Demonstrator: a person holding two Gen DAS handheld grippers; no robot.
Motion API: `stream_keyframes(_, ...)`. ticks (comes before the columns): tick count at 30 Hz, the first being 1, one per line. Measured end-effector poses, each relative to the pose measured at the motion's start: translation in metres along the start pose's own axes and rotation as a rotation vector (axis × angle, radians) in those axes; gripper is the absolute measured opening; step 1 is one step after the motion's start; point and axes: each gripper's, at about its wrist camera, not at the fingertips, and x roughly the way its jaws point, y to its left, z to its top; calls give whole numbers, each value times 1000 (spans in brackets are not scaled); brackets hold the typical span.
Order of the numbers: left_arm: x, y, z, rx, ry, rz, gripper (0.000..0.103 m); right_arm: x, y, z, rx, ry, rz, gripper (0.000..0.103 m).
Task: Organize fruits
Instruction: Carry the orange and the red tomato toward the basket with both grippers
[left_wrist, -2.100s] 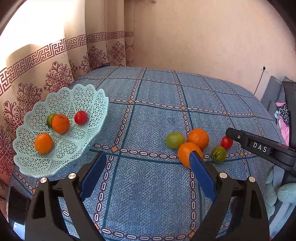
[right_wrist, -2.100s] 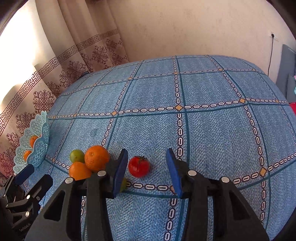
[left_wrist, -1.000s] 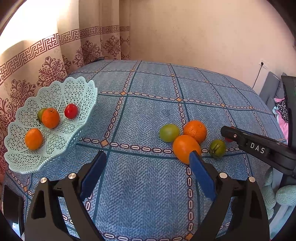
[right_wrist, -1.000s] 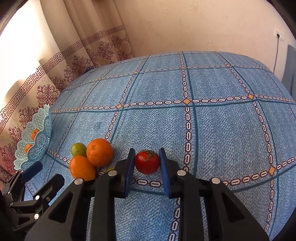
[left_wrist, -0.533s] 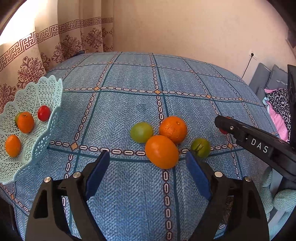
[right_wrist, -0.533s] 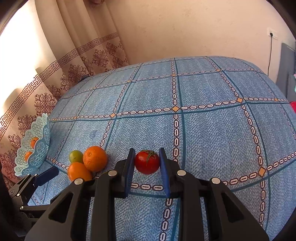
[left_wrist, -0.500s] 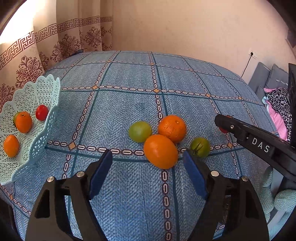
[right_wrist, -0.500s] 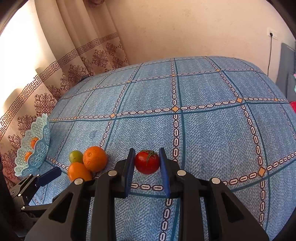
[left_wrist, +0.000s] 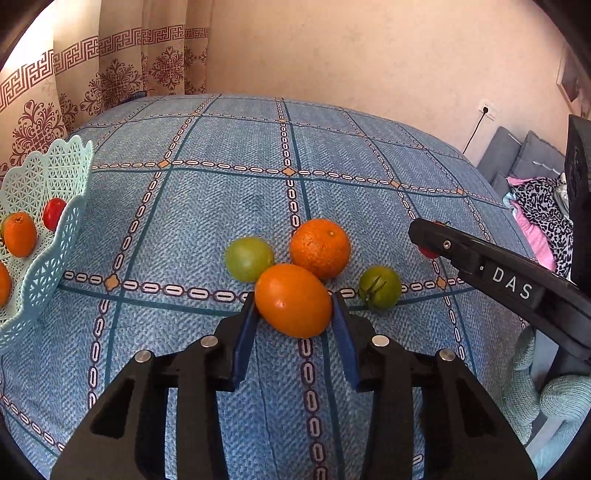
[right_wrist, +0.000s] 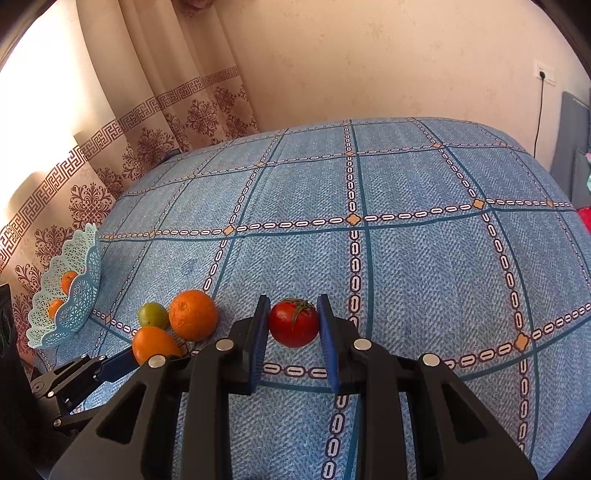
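My left gripper (left_wrist: 294, 312) is shut on a smooth orange fruit (left_wrist: 293, 300), its blue pads against both sides. Behind that fruit lie a rough orange (left_wrist: 320, 247), a light green fruit (left_wrist: 249, 258) and a green tomato (left_wrist: 380, 287) on the blue cloth. My right gripper (right_wrist: 291, 326) is shut on a red tomato (right_wrist: 293, 323) and holds it just above the cloth. The mint lattice basket (left_wrist: 48, 229) stands at the left, with oranges (left_wrist: 19, 234) and a red tomato (left_wrist: 53, 213) in it. In the right wrist view the basket (right_wrist: 74, 295) is seen edge-on at the far left.
A blue checked cloth (right_wrist: 424, 258) covers the round table. Patterned curtains (right_wrist: 166, 122) hang behind on the left, a plain wall at the back. A grey sofa with pink and leopard-print fabric (left_wrist: 539, 206) is off the table's right edge.
My left gripper moved forward and shut on the smooth orange fruit. My right gripper stays shut on the red tomato, about where it was.
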Motion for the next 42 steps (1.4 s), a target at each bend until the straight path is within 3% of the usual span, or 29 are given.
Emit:
stream_keyframes(8,-15,7,-4,-27,-38,-3,40,-4,3,-2,-6,-11,1,26)
stream_keyframes(19,-50,10,-2,-4,-187,153,41,-13,9,-3,-19,-42,17,26)
stream_keyframes(30,-63,23,-2,-47,-225,193,41,-24,18,-3,-23,-56,45,26)
stream_keyframes(42,-102,68,-1,-120,-292,297,41,-37,74,2,-122,-70,105,26)
